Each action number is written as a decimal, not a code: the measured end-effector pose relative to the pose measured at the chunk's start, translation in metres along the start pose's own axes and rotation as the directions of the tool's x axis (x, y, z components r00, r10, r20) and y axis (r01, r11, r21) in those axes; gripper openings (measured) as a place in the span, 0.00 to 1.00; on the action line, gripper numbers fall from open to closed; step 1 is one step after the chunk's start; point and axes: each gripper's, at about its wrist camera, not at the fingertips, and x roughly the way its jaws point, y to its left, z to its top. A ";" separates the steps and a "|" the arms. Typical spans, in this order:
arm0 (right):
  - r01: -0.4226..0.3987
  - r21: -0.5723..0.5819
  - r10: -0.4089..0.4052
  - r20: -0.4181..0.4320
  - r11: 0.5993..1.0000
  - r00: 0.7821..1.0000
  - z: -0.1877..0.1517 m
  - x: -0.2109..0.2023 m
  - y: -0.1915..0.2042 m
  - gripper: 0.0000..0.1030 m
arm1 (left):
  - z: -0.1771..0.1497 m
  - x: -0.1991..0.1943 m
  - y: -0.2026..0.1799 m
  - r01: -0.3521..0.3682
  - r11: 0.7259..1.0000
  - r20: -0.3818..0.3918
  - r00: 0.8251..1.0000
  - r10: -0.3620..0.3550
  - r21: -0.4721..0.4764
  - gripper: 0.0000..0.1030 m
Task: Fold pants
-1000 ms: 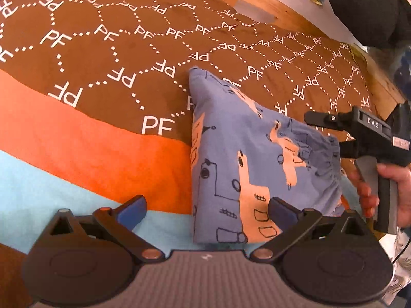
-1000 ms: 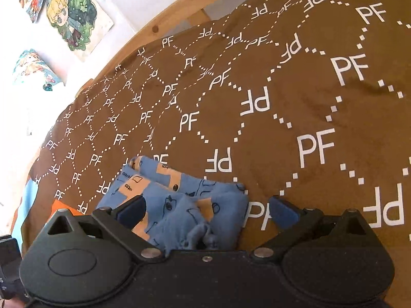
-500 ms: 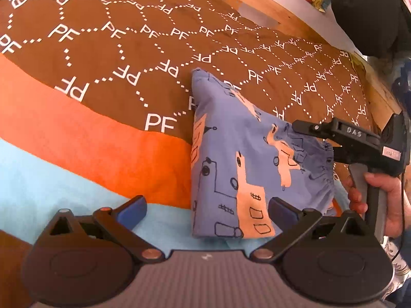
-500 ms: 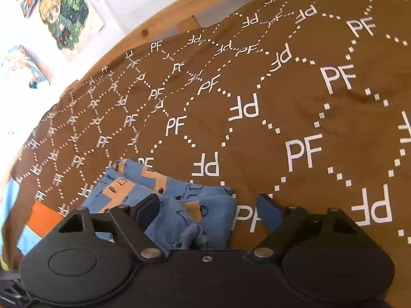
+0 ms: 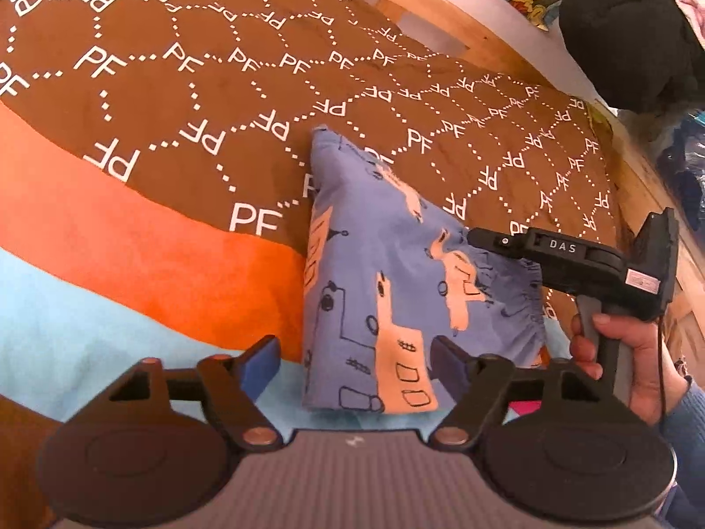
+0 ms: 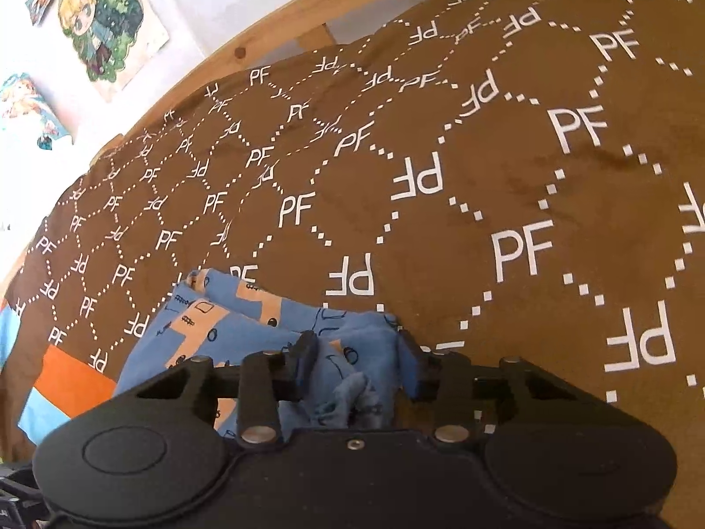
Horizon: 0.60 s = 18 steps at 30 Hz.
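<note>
Folded blue pants (image 5: 396,291) with orange and black drawings lie on the brown PF-patterned blanket (image 5: 176,88). My left gripper (image 5: 354,359) is open, just short of the pants' near edge, its fingers either side of that corner. My right gripper (image 6: 359,359) has its jaws partly closed around the bunched waistband end of the pants (image 6: 246,322), with cloth between the fingers. In the left wrist view the right gripper's body (image 5: 573,260) hangs over the pants' right edge, held by a hand (image 5: 625,361).
The blanket has an orange stripe (image 5: 132,247) and a light blue stripe (image 5: 66,344) near me. A wooden bed frame (image 6: 282,22) runs along the far side. Posters (image 6: 105,13) hang on the wall. A dark bundle (image 5: 630,35) sits at the far right.
My right gripper's jaws have narrowed from wide open to around the waistband cloth. It has shifted left over the pants. My left gripper has drawn slightly nearer.
</note>
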 end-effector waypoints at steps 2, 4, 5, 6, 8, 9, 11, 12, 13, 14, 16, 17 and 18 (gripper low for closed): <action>-0.004 0.008 0.004 0.000 1.000 1.000 0.000 0.000 -0.001 0.40 | 0.000 0.002 -0.001 -0.018 1.000 -0.014 1.000 0.018 0.005 0.63; -0.004 0.010 0.004 0.000 1.000 1.000 0.000 0.000 -0.001 0.40 | -0.001 0.005 0.000 -0.029 1.000 -0.030 0.999 0.029 0.001 0.53; -0.003 0.009 0.003 0.000 1.000 1.000 0.000 0.000 -0.001 0.40 | -0.001 0.006 0.002 -0.027 1.000 -0.035 0.999 0.027 -0.012 0.52; -0.003 0.010 0.003 0.001 1.000 1.000 0.000 0.000 -0.001 0.40 | -0.002 0.006 0.004 -0.026 0.999 -0.039 0.999 0.025 -0.025 0.52; -0.004 0.013 0.004 0.002 1.000 1.000 -0.001 0.000 -0.002 0.40 | -0.003 0.007 0.006 -0.024 0.999 -0.040 0.999 0.023 -0.043 0.50; -0.004 0.016 0.004 0.004 1.000 1.000 -0.001 0.000 -0.002 0.40 | -0.003 0.007 0.007 -0.025 0.999 -0.039 0.999 0.023 -0.043 0.50; -0.003 0.018 0.003 0.008 1.000 1.000 -0.002 0.000 -0.003 0.40 | -0.004 0.007 0.006 -0.027 0.999 -0.039 0.999 0.026 -0.035 0.47; -0.001 0.018 0.001 0.011 1.000 1.000 -0.002 0.000 -0.002 0.40 | -0.004 0.007 0.006 -0.026 0.999 -0.040 0.999 0.024 -0.035 0.43; 0.000 0.014 -0.001 0.015 1.000 1.000 -0.003 0.000 -0.002 0.40 | -0.004 0.008 0.006 -0.020 0.999 -0.040 0.999 0.018 -0.039 0.40; 0.003 0.010 -0.003 0.019 1.000 1.000 -0.004 -0.001 -0.001 0.39 | -0.004 0.008 0.006 -0.015 0.999 -0.041 0.999 0.013 -0.044 0.39; 0.012 -0.002 -0.012 0.029 1.000 1.000 -0.006 -0.001 0.001 0.34 | -0.005 0.009 0.005 -0.016 0.999 -0.037 0.999 0.015 -0.041 0.34; 0.013 -0.007 -0.013 0.032 1.000 0.999 -0.008 -0.002 0.002 0.28 | -0.005 0.008 0.005 -0.016 0.999 -0.034 0.999 0.015 -0.035 0.33; 0.012 -0.008 -0.011 0.038 1.000 0.999 -0.009 -0.003 0.003 0.25 | -0.005 0.008 0.004 -0.015 0.999 -0.030 0.999 0.014 -0.030 0.30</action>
